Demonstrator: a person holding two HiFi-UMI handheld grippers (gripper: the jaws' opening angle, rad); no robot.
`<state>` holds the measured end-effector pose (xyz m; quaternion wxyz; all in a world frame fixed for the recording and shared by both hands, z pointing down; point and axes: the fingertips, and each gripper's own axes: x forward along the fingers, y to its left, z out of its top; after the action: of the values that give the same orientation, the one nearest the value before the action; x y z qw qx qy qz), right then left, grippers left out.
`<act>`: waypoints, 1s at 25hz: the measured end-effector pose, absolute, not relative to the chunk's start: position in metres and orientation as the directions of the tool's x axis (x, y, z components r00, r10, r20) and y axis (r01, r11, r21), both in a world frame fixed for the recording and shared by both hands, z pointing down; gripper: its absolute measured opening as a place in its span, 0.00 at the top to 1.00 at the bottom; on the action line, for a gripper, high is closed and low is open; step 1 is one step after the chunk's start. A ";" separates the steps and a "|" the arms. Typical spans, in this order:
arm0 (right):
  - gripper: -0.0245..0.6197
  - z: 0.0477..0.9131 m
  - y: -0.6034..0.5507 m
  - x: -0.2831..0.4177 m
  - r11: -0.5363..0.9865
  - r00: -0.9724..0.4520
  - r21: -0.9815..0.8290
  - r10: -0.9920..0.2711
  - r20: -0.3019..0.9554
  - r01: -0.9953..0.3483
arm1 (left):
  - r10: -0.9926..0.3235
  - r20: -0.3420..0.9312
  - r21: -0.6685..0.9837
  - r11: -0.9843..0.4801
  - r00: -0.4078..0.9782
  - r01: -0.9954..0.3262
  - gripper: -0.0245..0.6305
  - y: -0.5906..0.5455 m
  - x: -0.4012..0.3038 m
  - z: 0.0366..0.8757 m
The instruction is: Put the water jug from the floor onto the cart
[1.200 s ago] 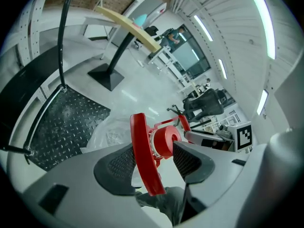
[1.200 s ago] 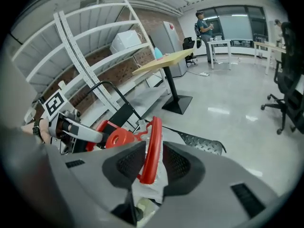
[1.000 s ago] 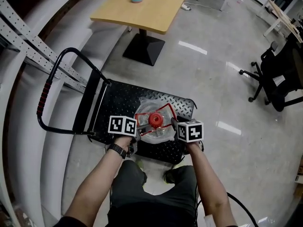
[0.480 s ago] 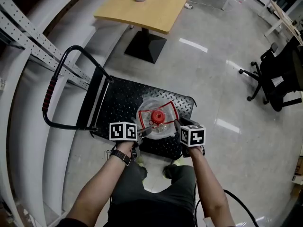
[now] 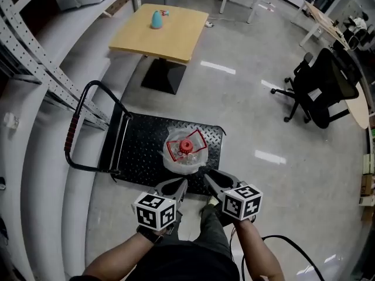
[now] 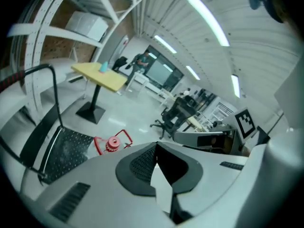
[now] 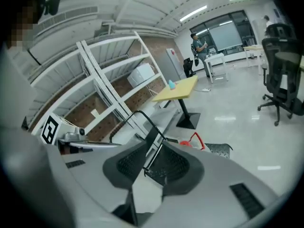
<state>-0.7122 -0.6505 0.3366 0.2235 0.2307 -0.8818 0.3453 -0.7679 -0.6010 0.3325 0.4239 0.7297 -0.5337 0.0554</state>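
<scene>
The clear water jug [image 5: 186, 151], with a red cap and a red handle, stands upright on the black checker-plate cart [image 5: 143, 148]. Both grippers hang well above the cart's near edge, apart from the jug. My left gripper [image 5: 179, 185] is shut, its pads meeting at the tips with nothing between them. My right gripper [image 5: 210, 176] is open and empty. In the left gripper view the jug's red cap [image 6: 113, 144] shows just past the closed left gripper [image 6: 156, 148]. The right gripper view has the jug's red handle [image 7: 192, 139] peeking over the parted jaws of the right gripper [image 7: 154, 158].
The cart's black push handle [image 5: 71, 134] stands up at its left end. A white shelving rack [image 5: 29, 57] runs along the left. A yellow table [image 5: 170, 37] with a teal object [image 5: 156, 19] stands beyond the cart, and a black office chair [image 5: 319, 86] at the right. A black cable [image 5: 281, 242] lies by my feet.
Both grippers have risen and pulled back from the jug's neck. The left jaws have closed. The jug stays on the cart.
</scene>
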 end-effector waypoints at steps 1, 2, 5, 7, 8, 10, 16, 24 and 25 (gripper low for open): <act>0.80 0.316 -0.640 -0.706 0.656 -0.800 -0.504 -0.274 0.534 -0.561 | -0.740 0.507 0.535 -0.131 0.441 -0.834 0.96 -0.592 -0.758 0.312; 0.81 0.299 -0.628 -0.700 0.657 -0.802 -0.499 -0.295 0.520 -0.565 | -0.744 0.484 0.511 -0.186 0.460 -0.839 0.96 -0.583 -0.748 0.295; 0.87 0.265 -0.582 -0.675 0.661 -0.805 -0.484 -0.345 0.483 -0.574 | -0.747 0.426 0.462 -0.304 0.510 -0.833 0.96 -0.545 -0.714 0.259; 0.93 0.247 -0.551 -0.654 0.677 -0.807 -0.461 -0.373 0.458 -0.574 | -0.754 0.390 0.443 -0.349 0.528 -0.826 0.96 -0.517 -0.688 0.237; 0.95 0.239 -0.535 -0.642 0.688 -0.810 -0.448 -0.382 0.446 -0.571 | -0.759 0.371 0.441 -0.363 0.535 -0.821 0.96 -0.504 -0.674 0.228; 0.95 0.228 -0.505 -0.618 0.710 -0.822 -0.435 -0.383 0.422 -0.554 | -0.773 0.340 0.429 -0.379 0.536 -0.820 0.96 -0.479 -0.644 0.215; 0.96 0.218 -0.409 -0.513 0.782 -0.862 -0.390 -0.353 0.364 -0.486 | -0.845 0.288 0.331 -0.352 0.450 -0.875 0.96 -0.398 -0.534 0.206; 0.96 0.208 -0.275 -0.340 0.833 -0.893 -0.369 -0.292 0.341 -0.413 | -0.863 0.338 0.358 -0.251 0.375 -0.899 0.96 -0.255 -0.360 0.218; 0.96 0.202 -0.263 -0.327 0.834 -0.898 -0.374 -0.288 0.332 -0.406 | -0.864 0.343 0.348 -0.248 0.369 -0.904 0.96 -0.242 -0.346 0.212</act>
<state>-0.3270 -0.2632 0.2016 0.1320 0.1830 -0.9485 0.2225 -0.3464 -0.2421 0.2124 0.2493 0.7890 -0.5601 0.0405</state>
